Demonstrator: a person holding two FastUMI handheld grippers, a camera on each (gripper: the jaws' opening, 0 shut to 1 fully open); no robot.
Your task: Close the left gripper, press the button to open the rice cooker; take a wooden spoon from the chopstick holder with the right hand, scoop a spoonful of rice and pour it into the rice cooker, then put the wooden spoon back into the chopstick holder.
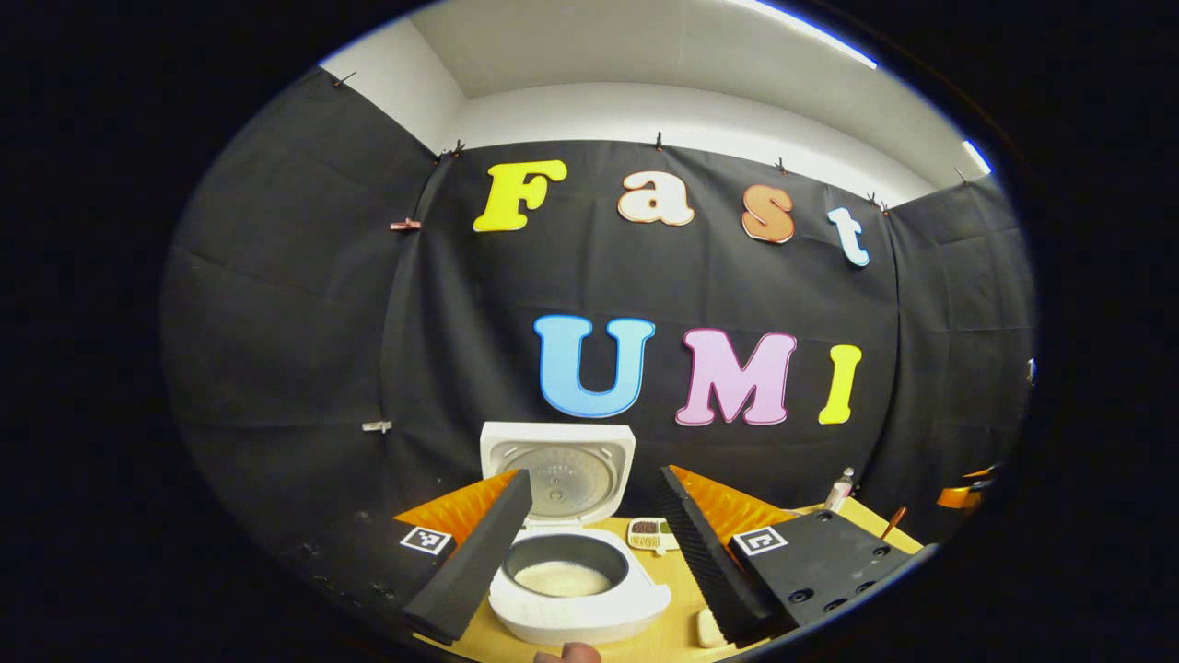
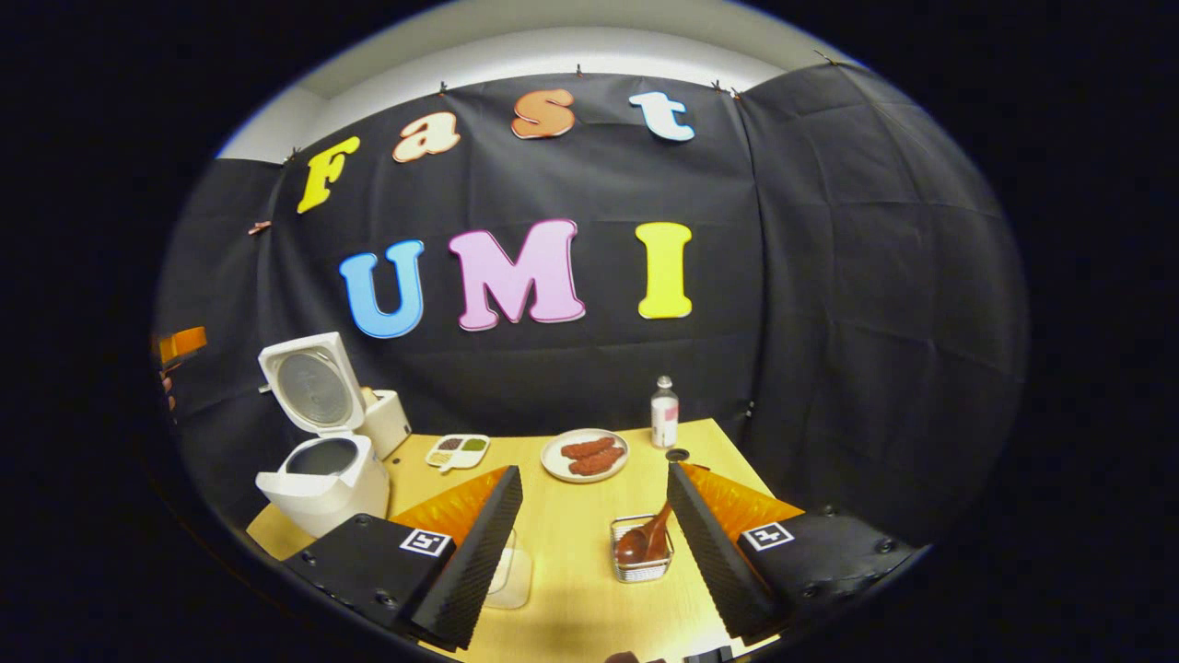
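The white rice cooker (image 1: 576,612) stands open right in front of my left gripper (image 1: 594,479), its lid (image 1: 557,470) tipped up and back. White rice lies in its dark inner pot (image 1: 564,578). My left gripper is open and holds nothing, its fingers flanking the cooker. In the right gripper view the cooker (image 2: 322,474) sits at the table's left end. The wooden spoon (image 2: 645,541) rests bowl-down in a wire holder (image 2: 640,569), just inside the right finger of my right gripper (image 2: 594,471). That gripper is open, hangs above the table and touches nothing.
A plate of sausages (image 2: 585,455), a small divided dish (image 2: 458,449) and a bottle (image 2: 664,412) stand along the back of the wooden table (image 2: 571,525). A clear container (image 2: 511,573) lies partly hidden behind my right gripper's left finger. A white box (image 2: 387,421) stands behind the cooker.
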